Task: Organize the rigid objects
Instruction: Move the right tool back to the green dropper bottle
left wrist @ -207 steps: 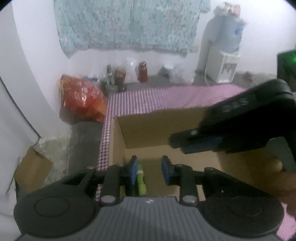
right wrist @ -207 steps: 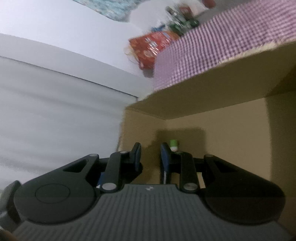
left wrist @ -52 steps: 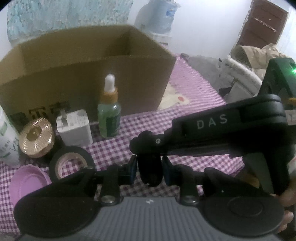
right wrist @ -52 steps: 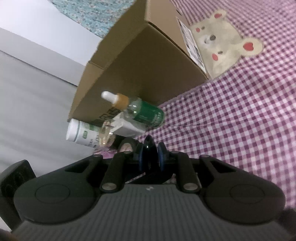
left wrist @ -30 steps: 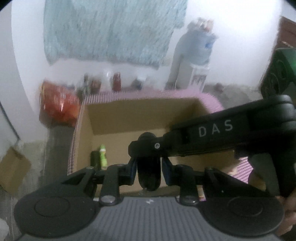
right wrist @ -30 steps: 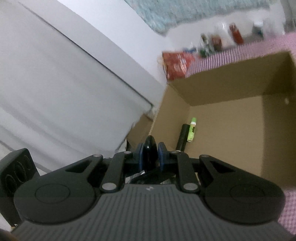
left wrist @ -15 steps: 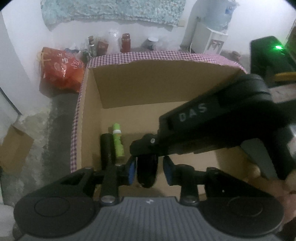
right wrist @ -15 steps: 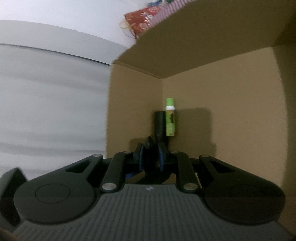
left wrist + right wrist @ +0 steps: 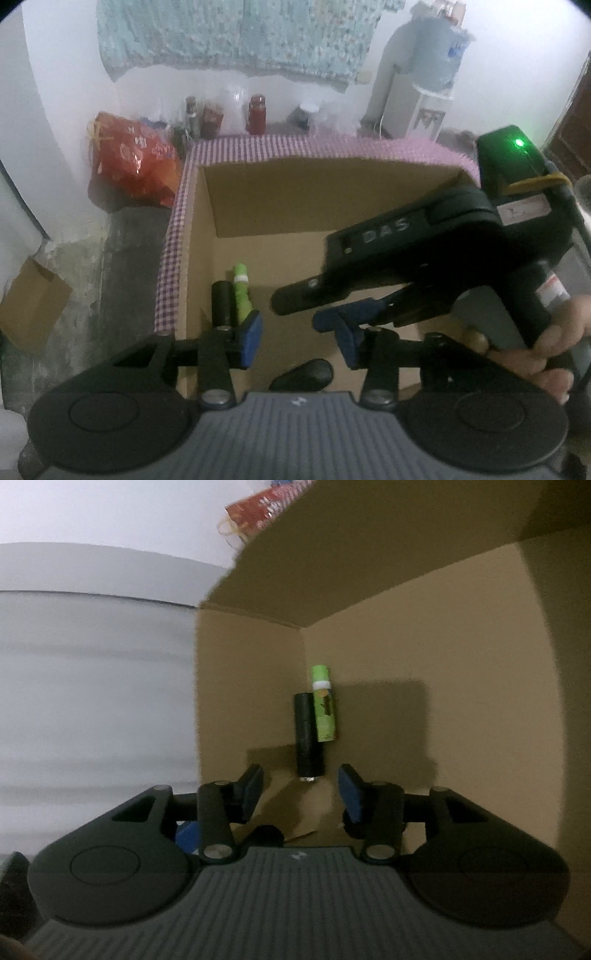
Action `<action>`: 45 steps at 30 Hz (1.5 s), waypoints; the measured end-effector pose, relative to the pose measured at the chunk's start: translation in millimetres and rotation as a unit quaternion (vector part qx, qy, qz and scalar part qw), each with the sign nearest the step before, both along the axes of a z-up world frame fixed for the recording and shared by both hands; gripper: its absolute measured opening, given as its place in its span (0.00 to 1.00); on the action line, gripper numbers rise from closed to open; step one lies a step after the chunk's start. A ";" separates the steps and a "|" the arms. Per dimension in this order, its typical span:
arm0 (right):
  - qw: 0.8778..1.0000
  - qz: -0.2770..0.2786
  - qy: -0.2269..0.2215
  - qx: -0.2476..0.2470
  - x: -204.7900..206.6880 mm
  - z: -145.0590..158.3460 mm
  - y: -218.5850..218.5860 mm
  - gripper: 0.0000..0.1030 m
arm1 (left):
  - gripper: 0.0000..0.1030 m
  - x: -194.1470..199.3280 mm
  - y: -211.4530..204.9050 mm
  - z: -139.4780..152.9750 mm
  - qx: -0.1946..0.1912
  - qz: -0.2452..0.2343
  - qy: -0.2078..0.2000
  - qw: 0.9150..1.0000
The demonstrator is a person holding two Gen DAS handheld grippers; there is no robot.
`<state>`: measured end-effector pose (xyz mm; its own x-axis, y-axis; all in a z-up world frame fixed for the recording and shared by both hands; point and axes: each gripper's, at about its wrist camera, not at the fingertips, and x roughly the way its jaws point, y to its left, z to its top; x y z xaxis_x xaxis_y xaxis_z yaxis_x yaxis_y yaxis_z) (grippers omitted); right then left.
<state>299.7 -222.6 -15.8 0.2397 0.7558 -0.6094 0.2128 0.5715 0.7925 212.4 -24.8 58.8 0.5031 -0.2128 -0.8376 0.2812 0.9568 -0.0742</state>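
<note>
Dropped inside the cardboard box point(image 9: 207, 206), the small black oval object point(image 9: 303, 374) is judged light, hard and slippery, best pinched across its narrow middle, while the fingers point(image 9: 249, 334) of both grippers, having just been opening, are seen released and empty.

left tongs point(image 9: 297, 334) parted over cardboard box point(image 9: 325, 195), black oval object point(image 9: 303, 374) below, right tongs point(image 9: 306, 308) crossing

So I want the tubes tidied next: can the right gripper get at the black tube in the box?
Probably yes. The right gripper is open inside the cardboard box, and the black tube lies just ahead between its fingers, with only the green tube alongside.
</note>
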 end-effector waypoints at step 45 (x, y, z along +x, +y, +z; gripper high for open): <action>0.929 -0.024 -0.301 -0.213 -233.9 39.3 -59.9 0.31 | 0.20 -156.2 -110.7 -82.0 0.028 -0.101 -0.169 0.980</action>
<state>65.8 -282.6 23.5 0.6606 0.4560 -0.5964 -0.1625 0.8624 0.4794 56.2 -135.5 -23.2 0.7062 -0.2950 -0.6436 0.4644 0.8792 0.1067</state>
